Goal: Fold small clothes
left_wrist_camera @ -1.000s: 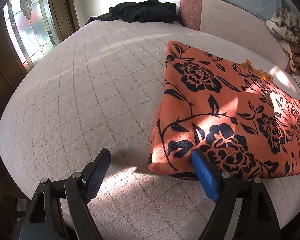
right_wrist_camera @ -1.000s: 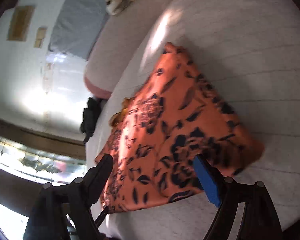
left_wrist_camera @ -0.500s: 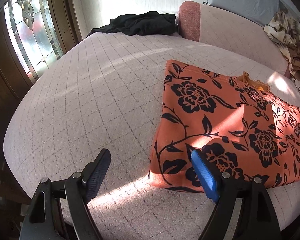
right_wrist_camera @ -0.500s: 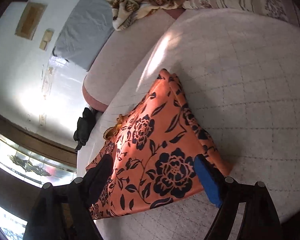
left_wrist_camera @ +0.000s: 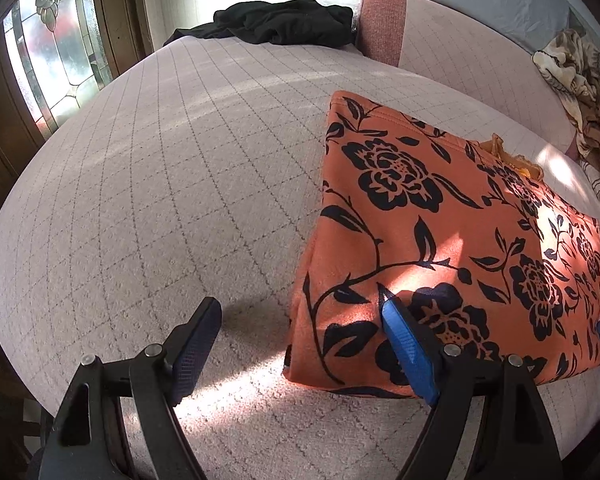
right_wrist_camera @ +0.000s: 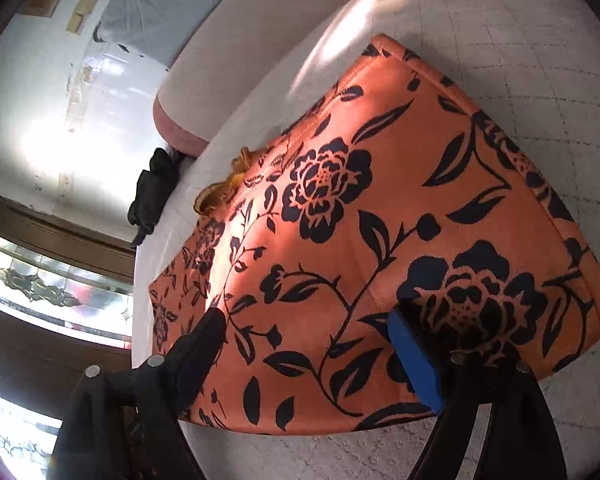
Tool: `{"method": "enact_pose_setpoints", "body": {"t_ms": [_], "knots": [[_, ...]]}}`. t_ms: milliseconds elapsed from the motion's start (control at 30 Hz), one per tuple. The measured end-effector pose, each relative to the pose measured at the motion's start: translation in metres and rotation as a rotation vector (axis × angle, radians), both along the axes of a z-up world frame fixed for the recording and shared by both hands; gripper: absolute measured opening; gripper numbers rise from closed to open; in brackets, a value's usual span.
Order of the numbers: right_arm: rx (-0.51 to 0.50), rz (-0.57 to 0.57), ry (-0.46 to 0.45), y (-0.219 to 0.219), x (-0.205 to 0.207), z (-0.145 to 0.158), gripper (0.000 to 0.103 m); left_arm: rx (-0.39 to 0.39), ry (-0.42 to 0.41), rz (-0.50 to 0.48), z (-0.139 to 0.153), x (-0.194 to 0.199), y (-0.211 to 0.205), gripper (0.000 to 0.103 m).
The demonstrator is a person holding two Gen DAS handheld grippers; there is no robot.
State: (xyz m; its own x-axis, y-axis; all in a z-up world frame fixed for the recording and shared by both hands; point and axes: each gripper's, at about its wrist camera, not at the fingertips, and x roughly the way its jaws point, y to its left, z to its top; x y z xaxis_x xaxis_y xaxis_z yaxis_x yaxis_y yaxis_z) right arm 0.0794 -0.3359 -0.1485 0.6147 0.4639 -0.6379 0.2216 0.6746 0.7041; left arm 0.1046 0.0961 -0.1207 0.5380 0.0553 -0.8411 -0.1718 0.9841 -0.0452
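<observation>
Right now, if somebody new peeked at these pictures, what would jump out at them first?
The bright orange cloth with black flowers, folded flat on the pale quilted cushion, with a sun patch across it. Both tongs are open and hold nothing: the left tongs straddle the cloth's near corner, the right tongs hover over its near edge. Far back, a crumpled black garment lies by the stained-glass window.

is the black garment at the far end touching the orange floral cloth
Apart. The left wrist view shows a wide stretch of bare quilted cover between the black garment and the orange floral cloth.
</observation>
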Motion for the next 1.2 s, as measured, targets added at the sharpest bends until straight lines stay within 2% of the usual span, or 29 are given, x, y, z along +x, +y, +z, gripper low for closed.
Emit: {"method": "enact_pose_setpoints", "body": {"t_ms": [100,200,333,400,533,633,700,900,1033,1200], "knots": [[-0.011,0.023,-0.011,0.004,0.005,0.016,0.086,0.026,-0.096,0.012,0.017,-0.007,-0.001,0.084],[-0.026,0.068,-0.053,0.009,0.019,0.036,0.086,0.029,-0.161,-0.036,0.027,-0.012,-0.012,0.084],[0.029,0.130,-0.047,0.024,0.055,0.043,0.086,0.053,-0.108,-0.128,0.013,-0.005,-0.034,0.084],[0.060,0.181,-0.051,0.040,0.076,0.043,0.086,0.087,-0.068,-0.135,0.002,-0.001,-0.039,0.084],[0.121,0.252,-0.011,0.076,0.118,0.024,0.086,0.052,-0.032,-0.122,-0.010,0.004,-0.033,0.086],[0.091,0.207,0.015,0.084,0.150,0.006,0.086,0.045,-0.031,-0.121,-0.013,0.004,-0.032,0.088],[0.135,0.168,0.040,0.081,0.169,-0.006,0.086,0.048,-0.033,-0.122,-0.014,0.004,-0.032,0.089],[0.122,0.136,0.076,0.079,0.212,-0.007,0.086,0.051,-0.034,-0.123,-0.015,0.006,-0.032,0.091],[0.104,0.123,0.055,0.075,0.203,0.003,0.086,0.051,-0.037,-0.120,-0.014,0.007,-0.032,0.091],[0.083,0.201,-0.016,0.073,0.122,0.032,0.086,0.076,-0.053,-0.116,-0.009,0.002,-0.034,0.091]]}}
